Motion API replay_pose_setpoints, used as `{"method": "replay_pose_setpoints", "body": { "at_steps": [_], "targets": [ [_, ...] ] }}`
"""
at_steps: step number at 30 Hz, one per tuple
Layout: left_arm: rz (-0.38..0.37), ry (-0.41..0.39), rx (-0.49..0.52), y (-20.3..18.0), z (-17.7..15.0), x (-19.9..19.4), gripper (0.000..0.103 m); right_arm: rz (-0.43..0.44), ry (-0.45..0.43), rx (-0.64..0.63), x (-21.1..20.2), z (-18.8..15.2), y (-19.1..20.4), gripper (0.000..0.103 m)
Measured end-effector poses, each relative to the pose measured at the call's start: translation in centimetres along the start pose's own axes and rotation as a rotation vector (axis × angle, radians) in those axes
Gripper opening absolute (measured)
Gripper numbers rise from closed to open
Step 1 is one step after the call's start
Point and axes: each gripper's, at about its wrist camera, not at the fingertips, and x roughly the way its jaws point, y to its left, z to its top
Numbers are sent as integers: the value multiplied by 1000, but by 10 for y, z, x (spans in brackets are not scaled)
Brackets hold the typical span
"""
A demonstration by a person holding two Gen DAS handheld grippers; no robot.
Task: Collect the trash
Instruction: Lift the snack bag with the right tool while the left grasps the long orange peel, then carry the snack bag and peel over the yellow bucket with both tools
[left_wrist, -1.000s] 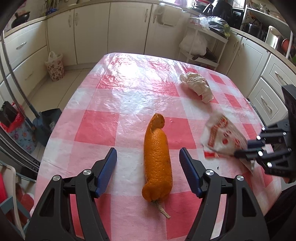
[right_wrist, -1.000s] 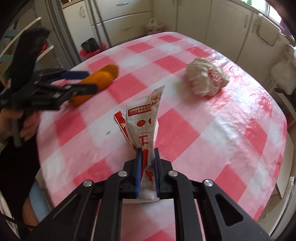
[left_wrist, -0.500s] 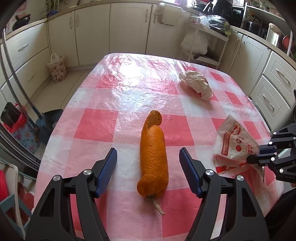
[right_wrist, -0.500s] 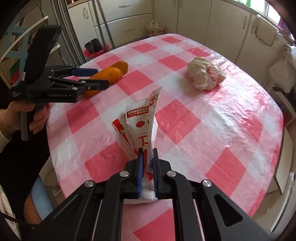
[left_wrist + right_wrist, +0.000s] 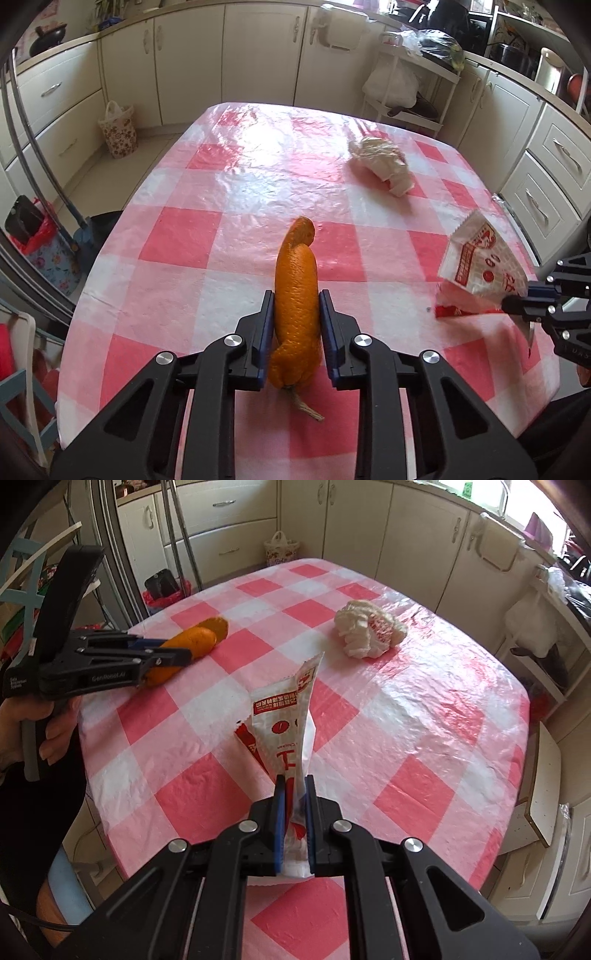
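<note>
My left gripper [image 5: 296,301] is shut on a long orange peel [image 5: 296,295] that lies on the pink checked tablecloth [image 5: 236,192]. The peel also shows in the right wrist view [image 5: 192,644], between the left gripper's fingers [image 5: 162,657]. My right gripper [image 5: 294,786] is shut on a white and red snack wrapper [image 5: 286,727] and holds it upright above the table; the wrapper also shows at the right of the left wrist view [image 5: 480,266]. A crumpled white wrapper [image 5: 382,168] lies on the far side of the table, seen too in the right wrist view [image 5: 369,633].
Cream kitchen cabinets [image 5: 236,55] ring the table. A floral bag [image 5: 119,129] stands on the floor at the far left. A white shelf rack with bags [image 5: 402,85] stands behind the table. A bin with red liner [image 5: 164,589] sits near the table's left edge.
My left gripper has moved forward and closed on the orange peel. My right gripper has lifted the snack wrapper a little higher and drawn it towards the table's near right edge.
</note>
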Motion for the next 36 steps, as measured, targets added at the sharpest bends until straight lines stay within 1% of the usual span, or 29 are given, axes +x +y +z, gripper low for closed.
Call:
{"method": "replay_pose_setpoints", "body": {
  "at_steps": [8, 17, 24, 28, 30, 36],
  "targets": [
    [-25, -44, 28, -28, 6, -27, 23, -39, -48, 40, -24, -12, -13, 10],
    [-72, -77, 95, -73, 6, -48, 23, -89, -116, 32, -56, -24, -21, 10],
    [-123, -102, 161, -116, 10, -61, 23, -132, -111, -1, -72, -44, -31, 10],
    [-153, -105, 196, -143, 11, -62, 23, -145, -115, 26, -79, -58, -44, 10],
    [-171, -100, 210, -158, 11, -58, 23, -167, -110, 42, -81, -67, -51, 10],
    [-211, -80, 254, -193, 7, -48, 23, -219, -75, 90, -81, -87, -70, 10]
  ]
}}
